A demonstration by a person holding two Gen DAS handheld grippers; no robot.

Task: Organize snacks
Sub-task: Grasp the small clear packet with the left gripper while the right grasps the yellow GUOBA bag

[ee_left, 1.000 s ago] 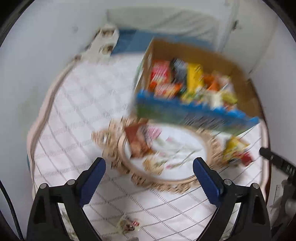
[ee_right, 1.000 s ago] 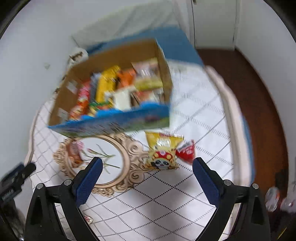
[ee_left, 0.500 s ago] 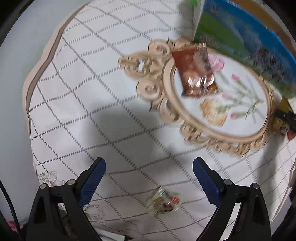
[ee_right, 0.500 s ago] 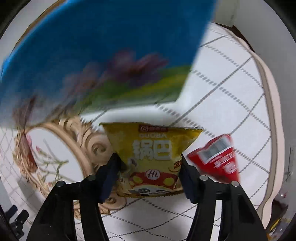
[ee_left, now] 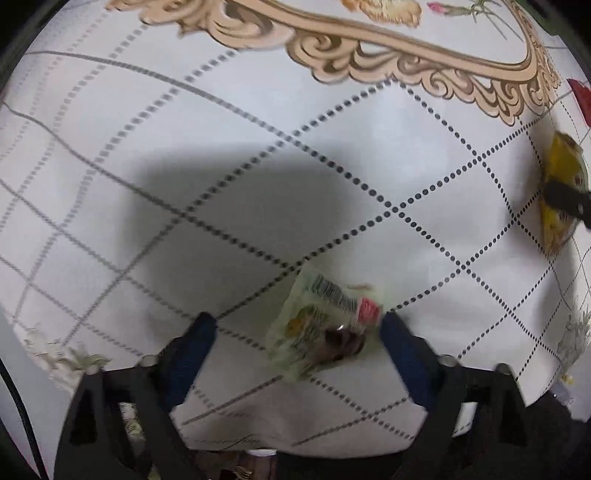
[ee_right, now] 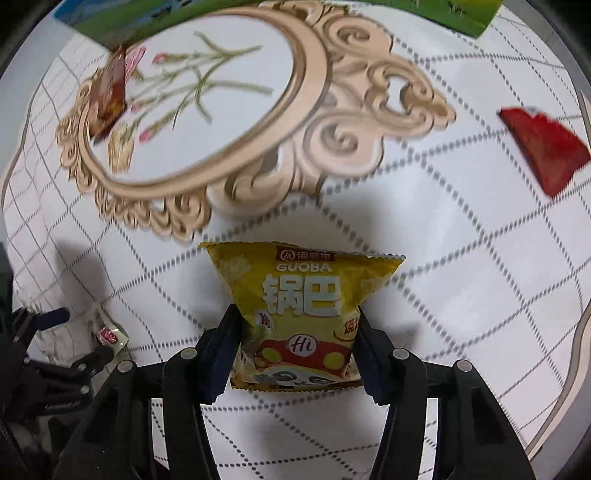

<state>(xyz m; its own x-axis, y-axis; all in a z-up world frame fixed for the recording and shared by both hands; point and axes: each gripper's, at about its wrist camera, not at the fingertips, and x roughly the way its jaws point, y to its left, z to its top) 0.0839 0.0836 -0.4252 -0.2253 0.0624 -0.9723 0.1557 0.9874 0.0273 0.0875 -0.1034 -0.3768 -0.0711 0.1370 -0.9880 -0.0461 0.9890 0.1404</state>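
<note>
My right gripper (ee_right: 295,325) is shut on a yellow "Guoba" snack bag (ee_right: 301,295), squeezing its lower half just above the white checked tablecloth. My left gripper (ee_left: 297,325) is open, its blue pads either side of a small pale green snack packet (ee_left: 327,325) lying near the table's front edge; the packet lies closer to the right pad. The same packet shows in the right wrist view (ee_right: 110,334), beside the left gripper. The yellow bag shows at the right edge of the left wrist view (ee_left: 563,192).
A red packet (ee_right: 546,147) lies to the right. A brown packet (ee_right: 109,98) lies on the ornate oval print (ee_right: 207,110). The snack box's blue-green wall (ee_right: 110,26) runs along the top. The table edge (ee_left: 295,443) is close below the left gripper.
My right gripper has closed on the yellow bag and drawn it back from the box. My left gripper has dropped toward the small green packet, which now lies between its pads.
</note>
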